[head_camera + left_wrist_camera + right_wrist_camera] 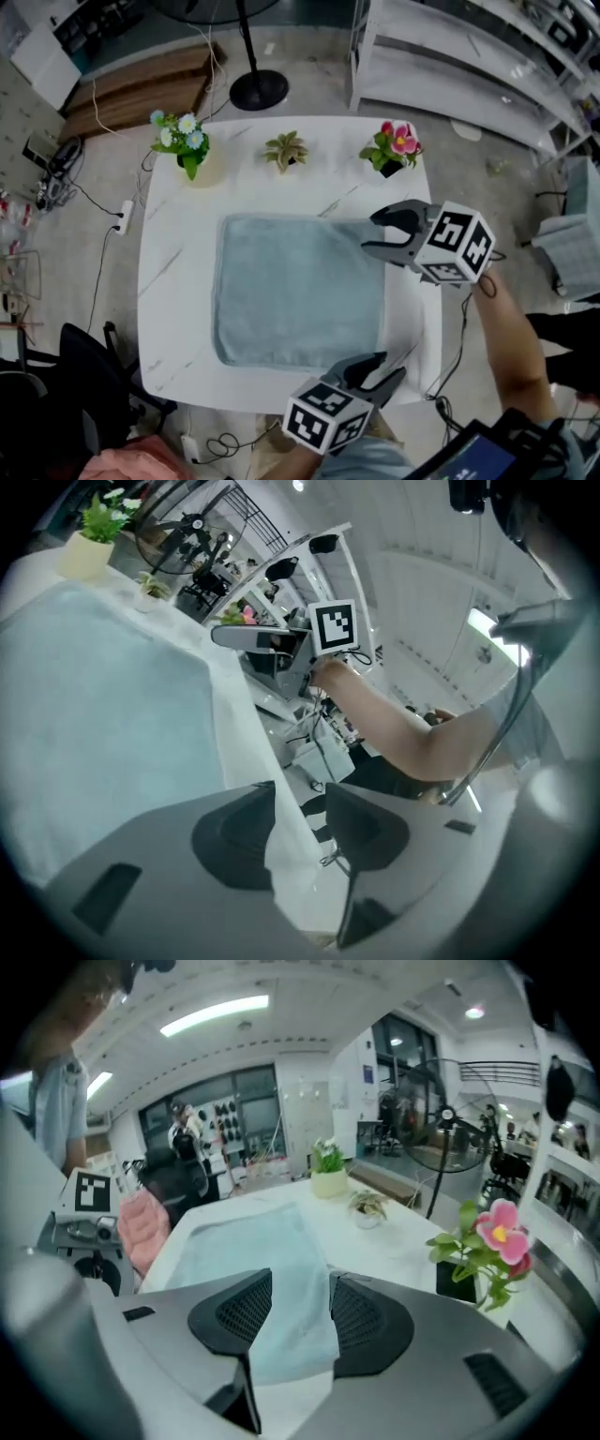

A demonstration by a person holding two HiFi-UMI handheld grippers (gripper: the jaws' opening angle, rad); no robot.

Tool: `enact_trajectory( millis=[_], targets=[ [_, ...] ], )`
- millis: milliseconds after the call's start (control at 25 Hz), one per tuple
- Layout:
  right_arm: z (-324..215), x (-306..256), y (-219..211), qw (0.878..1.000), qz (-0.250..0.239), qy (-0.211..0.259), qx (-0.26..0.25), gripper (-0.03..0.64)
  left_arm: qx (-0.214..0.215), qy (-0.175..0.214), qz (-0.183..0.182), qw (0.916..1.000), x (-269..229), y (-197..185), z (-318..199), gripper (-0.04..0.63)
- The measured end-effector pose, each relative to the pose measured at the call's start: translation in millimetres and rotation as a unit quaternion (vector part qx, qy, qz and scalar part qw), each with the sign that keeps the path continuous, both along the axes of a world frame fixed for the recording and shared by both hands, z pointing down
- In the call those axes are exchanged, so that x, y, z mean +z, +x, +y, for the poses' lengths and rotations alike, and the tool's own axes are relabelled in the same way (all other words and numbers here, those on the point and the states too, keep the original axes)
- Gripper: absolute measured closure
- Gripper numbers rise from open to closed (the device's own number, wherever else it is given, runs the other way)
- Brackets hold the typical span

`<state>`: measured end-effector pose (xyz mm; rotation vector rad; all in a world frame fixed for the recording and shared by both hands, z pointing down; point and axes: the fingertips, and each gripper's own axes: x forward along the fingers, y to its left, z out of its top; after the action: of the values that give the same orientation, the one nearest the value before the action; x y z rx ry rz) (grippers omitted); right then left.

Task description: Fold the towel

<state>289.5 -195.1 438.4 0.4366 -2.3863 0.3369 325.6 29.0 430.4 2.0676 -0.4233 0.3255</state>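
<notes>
White table is set on a grey floor, with shelving and a fan stand behind it. Blue towel is laid flat mid-table. Three potted plants are lined along the far edge. Right gripper and left gripper are held at the towel's right corners, jaws apart, nothing gripped.

Flat pale-blue towel near left gripper, jaws apart

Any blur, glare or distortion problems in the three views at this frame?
Head view: even light, no glare, towel crisp. Left gripper view: heavy fisheye, black corners, towel pale and soft. Right gripper view: fisheye again, ceiling strip light glaring, pink flower fairly sharp.
</notes>
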Motion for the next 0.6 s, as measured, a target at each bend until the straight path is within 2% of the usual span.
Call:
enact_trajectory(
  millis=[80, 160, 280, 360, 440, 600],
  targets=[
    [-1, -17, 5, 0.998, -0.025, 0.0, 0.049, 0.407, 0.029, 0.018, 0.025, 0.9991, -26, 1, 0, 0.425],
    [3, -20, 16, 0.994, -0.024, 0.002, 0.103, 0.405, 0.061, 0.03, 0.055, 0.9962, -44, -4, 5, 0.425],
    [20, -13, 38, 0.979, -0.012, -0.004, 0.206, 0.405, 0.085, 0.04, 0.074, 0.9929, -55, -31, 6, 0.425],
    [38, -2, 49, 0.959, -0.018, -0.021, 0.282, 0.405, 0.077, 0.058, 0.05, 0.9941, -50, -65, -2, 0.426],
    [64, 13, 54, 0.935, -0.024, -0.042, 0.352, 0.407, 0.073, 0.09, 0.008, 0.9933, -39, -104, -15, 0.425],
    [119, 48, 51, 0.883, -0.042, -0.077, 0.46, 0.407, 0.068, 0.155, -0.09, 0.9815, -7, -176, -44, 0.438]
  ],
)
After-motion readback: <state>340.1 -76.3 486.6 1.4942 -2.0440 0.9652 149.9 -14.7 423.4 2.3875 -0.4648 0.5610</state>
